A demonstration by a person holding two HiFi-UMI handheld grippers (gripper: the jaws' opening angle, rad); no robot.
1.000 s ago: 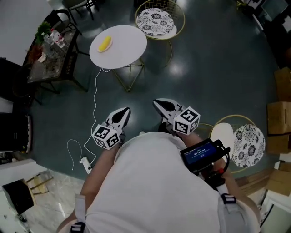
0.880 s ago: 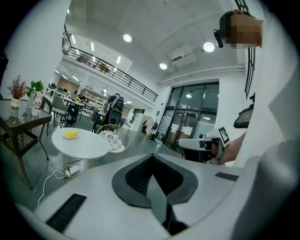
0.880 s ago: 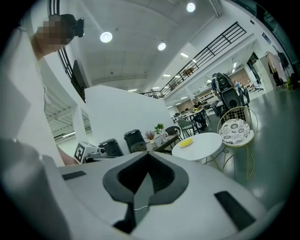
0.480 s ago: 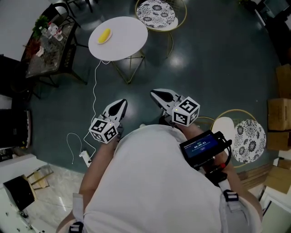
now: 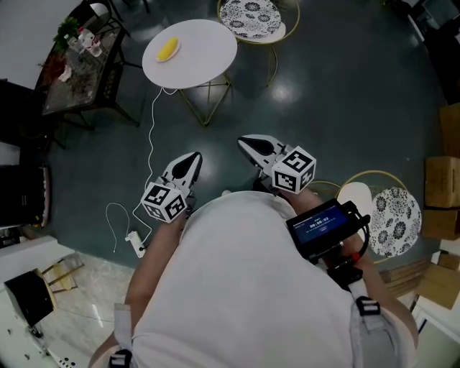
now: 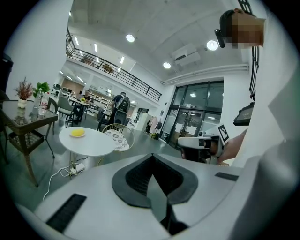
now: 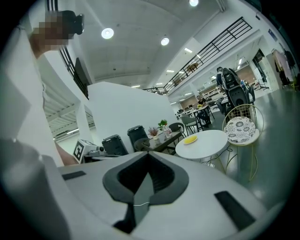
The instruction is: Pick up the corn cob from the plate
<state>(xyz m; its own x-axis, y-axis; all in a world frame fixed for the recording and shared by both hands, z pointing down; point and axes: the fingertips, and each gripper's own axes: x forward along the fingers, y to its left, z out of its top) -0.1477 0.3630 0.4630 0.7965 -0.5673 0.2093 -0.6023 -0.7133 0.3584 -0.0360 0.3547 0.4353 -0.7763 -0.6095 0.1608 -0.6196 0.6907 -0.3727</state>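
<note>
Seen from above, a dark floor [image 5: 345, 100] is shown, with a person in a white shirt [image 5: 237, 287] filling the lower middle. At the far left, a dark side table [image 5: 75, 72] is set with plants and bottles. Just right of it, a white cable [image 5: 149, 158] is trailed from under a round white table [image 5: 201, 61] down to a power strip [image 5: 135, 248] on the floor. The left gripper [image 5: 191, 161] is held out in front of the person, its marker cube nearest the body; in the left gripper view its jaws are seen pressed together with nothing between them. The table is placed at the top, ahead of both grippers, and the corn [image 5: 169, 48], a small yellow shape, is laid on the left part of its top, well apart from either gripper. Whether a plate lies under the corn cannot be made out. Just right of the table, a chair [image 5: 250, 16] with a gold wire frame and a patterned cushion is seen. The right gripper [image 5: 249, 145] is held beside the left one, slightly further forward, and the right gripper view shows its jaws clenched on nothing. Lower right, a small lit screen [image 5: 321, 231] is mounted near the person's chest, and a second chair [image 5: 392, 223] with the same pattern is placed beside it. Cardboard boxes [image 5: 440, 180] are stacked at the right edge.
</note>
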